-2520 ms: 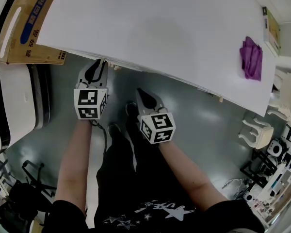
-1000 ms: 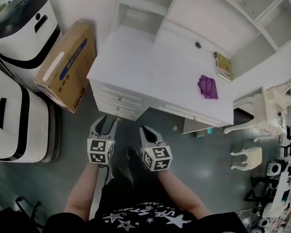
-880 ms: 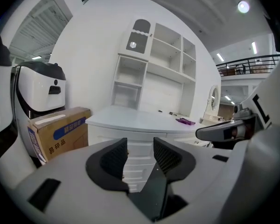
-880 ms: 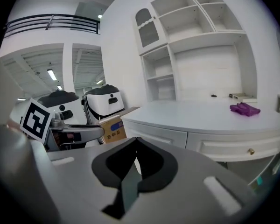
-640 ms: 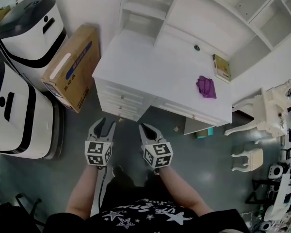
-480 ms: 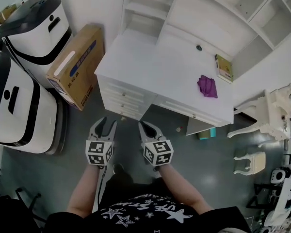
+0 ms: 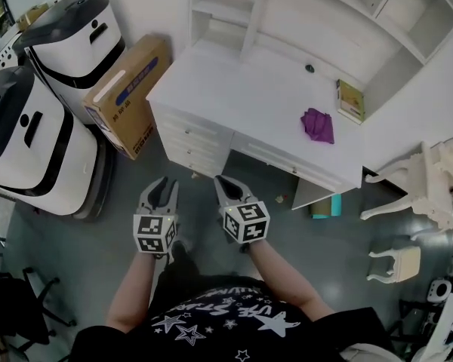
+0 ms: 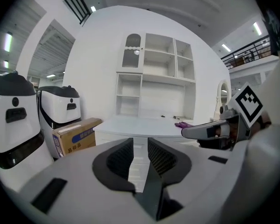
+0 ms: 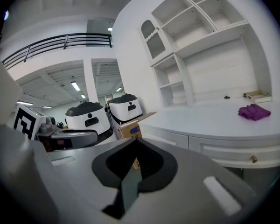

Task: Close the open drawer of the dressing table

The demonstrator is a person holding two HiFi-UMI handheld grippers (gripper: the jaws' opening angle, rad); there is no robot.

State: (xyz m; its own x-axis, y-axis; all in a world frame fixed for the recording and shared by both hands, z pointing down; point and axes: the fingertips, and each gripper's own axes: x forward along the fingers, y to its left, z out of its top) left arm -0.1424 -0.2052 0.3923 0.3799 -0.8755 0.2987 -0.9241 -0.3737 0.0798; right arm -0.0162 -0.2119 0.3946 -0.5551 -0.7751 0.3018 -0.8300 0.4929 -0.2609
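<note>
Both bare forearms reach forward side by side over the floor point(image 7: 317, 255), each gripper pointing toward the dressing table point(image 7: 241, 89) and tipped slightly down, marker cubes facing up. The left gripper point(image 7: 162, 182) has just been closing its jaws; a narrow gap remains between them with nothing in it. The right gripper point(image 7: 220, 182) has its jaws pressed together at the tip, empty.

The dressing table stands just ahead of the grippers, apart from both. Its drawer stack point(image 7: 183, 138) faces the left gripper. From this height the drawer fronts look roughly flush, though I cannot tell for certain whether one stands out. On the white top lie a purple cloth point(image 7: 317, 124) and a small book point(image 7: 350, 100), with open shelves point(image 7: 287, 10) rising behind. A cardboard box point(image 7: 128, 93) leans beside the table's left end, next to two white machines point(image 7: 30, 138). A white stool point(image 7: 396, 263) sits well off to the right.
</note>
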